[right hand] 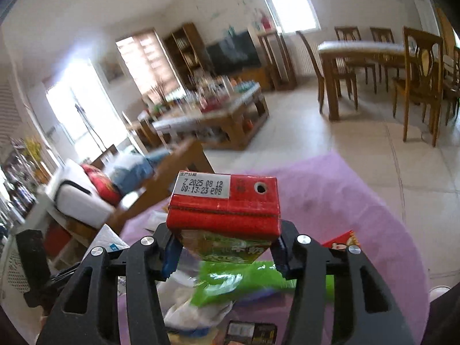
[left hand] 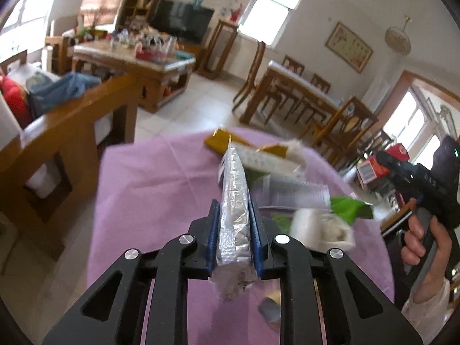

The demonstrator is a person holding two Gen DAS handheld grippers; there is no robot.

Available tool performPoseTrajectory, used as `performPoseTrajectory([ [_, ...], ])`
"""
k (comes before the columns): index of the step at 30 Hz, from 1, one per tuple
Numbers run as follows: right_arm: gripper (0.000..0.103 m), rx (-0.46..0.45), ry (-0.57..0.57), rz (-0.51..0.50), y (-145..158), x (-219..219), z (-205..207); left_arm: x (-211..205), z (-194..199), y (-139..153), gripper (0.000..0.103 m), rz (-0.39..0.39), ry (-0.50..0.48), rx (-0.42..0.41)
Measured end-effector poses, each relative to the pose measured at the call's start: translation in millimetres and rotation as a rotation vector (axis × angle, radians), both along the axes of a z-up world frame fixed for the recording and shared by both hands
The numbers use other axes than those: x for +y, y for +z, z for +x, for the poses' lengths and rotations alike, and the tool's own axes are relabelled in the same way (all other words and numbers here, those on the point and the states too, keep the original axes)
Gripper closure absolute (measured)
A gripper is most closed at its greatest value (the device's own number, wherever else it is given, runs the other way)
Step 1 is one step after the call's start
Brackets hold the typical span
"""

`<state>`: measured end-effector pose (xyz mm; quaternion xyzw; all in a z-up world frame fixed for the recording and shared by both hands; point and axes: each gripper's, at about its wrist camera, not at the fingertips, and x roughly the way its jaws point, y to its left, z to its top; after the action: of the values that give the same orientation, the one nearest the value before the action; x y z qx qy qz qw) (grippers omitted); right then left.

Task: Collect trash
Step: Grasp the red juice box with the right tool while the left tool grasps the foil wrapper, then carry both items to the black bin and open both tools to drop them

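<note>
Left tool [left hand: 234, 230] pinches a light, crinkly foil wrapper [left hand: 234, 201] mid-length; right tool [right hand: 227, 251] clamps a stiff, likely empty carton [right hand: 225, 207] by its sides.

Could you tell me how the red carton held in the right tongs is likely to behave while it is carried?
The carton probably stays stiff: its edges look square between the right tongs. It is likely light, since its straw hole is punched. The glossy sides may slip, as only the lower part is gripped.
</note>
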<state>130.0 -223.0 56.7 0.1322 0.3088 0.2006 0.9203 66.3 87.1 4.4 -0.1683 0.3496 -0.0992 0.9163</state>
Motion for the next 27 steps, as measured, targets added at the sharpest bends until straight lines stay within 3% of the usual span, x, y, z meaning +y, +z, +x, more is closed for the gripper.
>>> performPoseTrajectory([
  [6,0.052,-0.059,-0.024,0.072,16.4,-48.3,-43.8,-20.7,-29.2,41.7,0.083,0.002,-0.030,-0.071],
  [12,0.052,-0.059,-0.098,0.088,7.0,-119.4,-80.2,-84.6,-37.4,65.4,0.083,-0.001,-0.147,-0.109],
  [20,0.052,-0.062,-0.269,0.104,-15.6,-217.0,-130.6,-247.6,-29.6,51.7,0.083,-0.061,-0.429,-0.110],
  [27,0.052,-0.012,-0.528,0.114,-55.7,-327.3,-177.2,-401.3,-11.4,4.5,0.083,-0.137,-0.721,-0.039],
])
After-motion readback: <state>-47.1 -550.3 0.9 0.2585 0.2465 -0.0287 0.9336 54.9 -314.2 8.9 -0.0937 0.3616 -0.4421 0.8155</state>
